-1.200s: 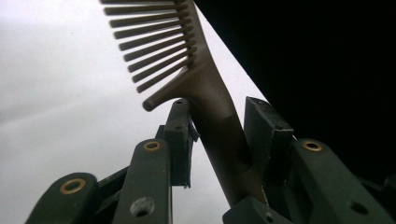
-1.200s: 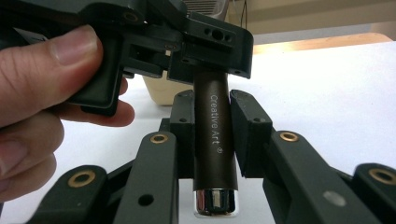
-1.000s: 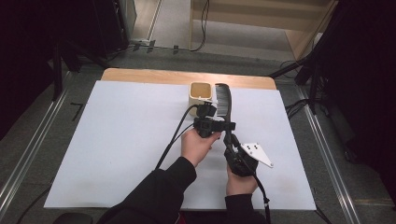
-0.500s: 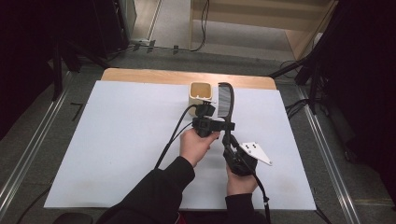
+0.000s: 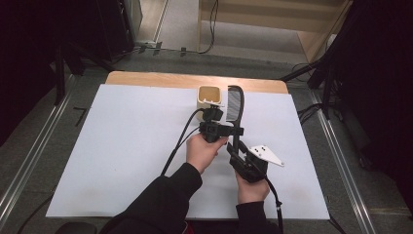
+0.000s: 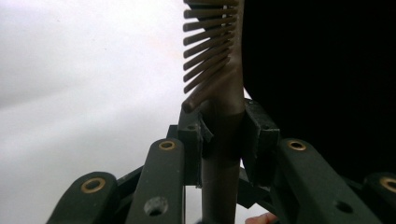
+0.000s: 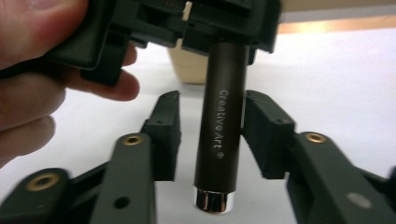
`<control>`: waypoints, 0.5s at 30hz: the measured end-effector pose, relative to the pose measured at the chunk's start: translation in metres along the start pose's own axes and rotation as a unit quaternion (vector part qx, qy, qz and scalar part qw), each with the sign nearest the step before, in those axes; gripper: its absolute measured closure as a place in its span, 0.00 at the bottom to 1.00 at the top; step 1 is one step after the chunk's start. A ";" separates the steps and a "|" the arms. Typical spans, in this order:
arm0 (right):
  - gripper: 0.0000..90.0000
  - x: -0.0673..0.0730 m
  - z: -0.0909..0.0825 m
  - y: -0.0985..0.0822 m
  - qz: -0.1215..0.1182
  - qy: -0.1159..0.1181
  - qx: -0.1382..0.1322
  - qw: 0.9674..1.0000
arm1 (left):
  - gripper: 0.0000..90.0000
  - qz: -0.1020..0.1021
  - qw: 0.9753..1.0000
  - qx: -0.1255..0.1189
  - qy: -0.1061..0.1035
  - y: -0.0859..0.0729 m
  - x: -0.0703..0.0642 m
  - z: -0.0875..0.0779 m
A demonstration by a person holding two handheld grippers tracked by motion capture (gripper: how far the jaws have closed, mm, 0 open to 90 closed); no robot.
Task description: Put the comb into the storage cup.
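Note:
A dark comb (image 5: 234, 104) with a round handle lies pointing away from me, in the air above the white sheet. My left gripper (image 5: 233, 130) is shut on the handle just below the teeth (image 6: 210, 46), its pads (image 6: 194, 140) pressing both sides. My right gripper (image 7: 215, 123) sits lower on the handle (image 7: 222, 121), which reads "Creative Art" and ends in a silver cap. Its jaws have just been opening and stand apart from the handle, with a gap on each side. The left gripper (image 7: 219, 28) and its hand appear above in the right gripper view.
A small beige cup (image 5: 209, 96) stands just left of the comb's teeth, near the table's wooden far edge (image 5: 195, 79). The white sheet (image 5: 122, 146) covers the table. A black cable (image 5: 178, 146) trails from the left gripper.
Both hands and the comb have kept their places. The right gripper's jaws look a little wider around the handle than before.

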State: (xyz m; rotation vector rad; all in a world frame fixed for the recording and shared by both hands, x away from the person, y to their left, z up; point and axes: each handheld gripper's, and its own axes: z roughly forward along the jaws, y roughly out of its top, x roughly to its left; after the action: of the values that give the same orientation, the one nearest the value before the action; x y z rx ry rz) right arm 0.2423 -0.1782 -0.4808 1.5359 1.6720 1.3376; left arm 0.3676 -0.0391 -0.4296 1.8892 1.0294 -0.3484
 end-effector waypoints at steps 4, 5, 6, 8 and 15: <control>0.52 -0.001 0.002 0.000 -0.003 0.011 0.012 1.000 | 0.81 0.014 1.000 0.002 0.018 0.000 0.000 -0.001; 0.51 -0.001 0.002 0.000 -0.003 0.011 0.015 1.000 | 0.81 0.014 1.000 0.001 0.021 0.000 0.000 -0.001; 0.50 -0.001 0.003 0.000 -0.005 0.011 0.016 1.000 | 0.81 0.016 1.000 0.000 0.023 0.000 0.001 -0.002; 0.48 0.000 0.003 -0.001 -0.008 0.015 0.020 1.000 | 0.81 0.019 0.999 0.000 0.028 0.001 0.001 -0.003; 0.40 0.001 0.005 0.002 -0.015 0.041 0.048 0.998 | 0.81 0.027 0.999 -0.001 0.046 0.004 0.006 -0.008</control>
State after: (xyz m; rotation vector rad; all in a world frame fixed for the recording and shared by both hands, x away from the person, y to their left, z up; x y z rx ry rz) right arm 0.2477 -0.1760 -0.4810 1.5223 1.8277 1.3393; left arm 0.3728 -0.0299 -0.4270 1.9428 1.0366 -0.2296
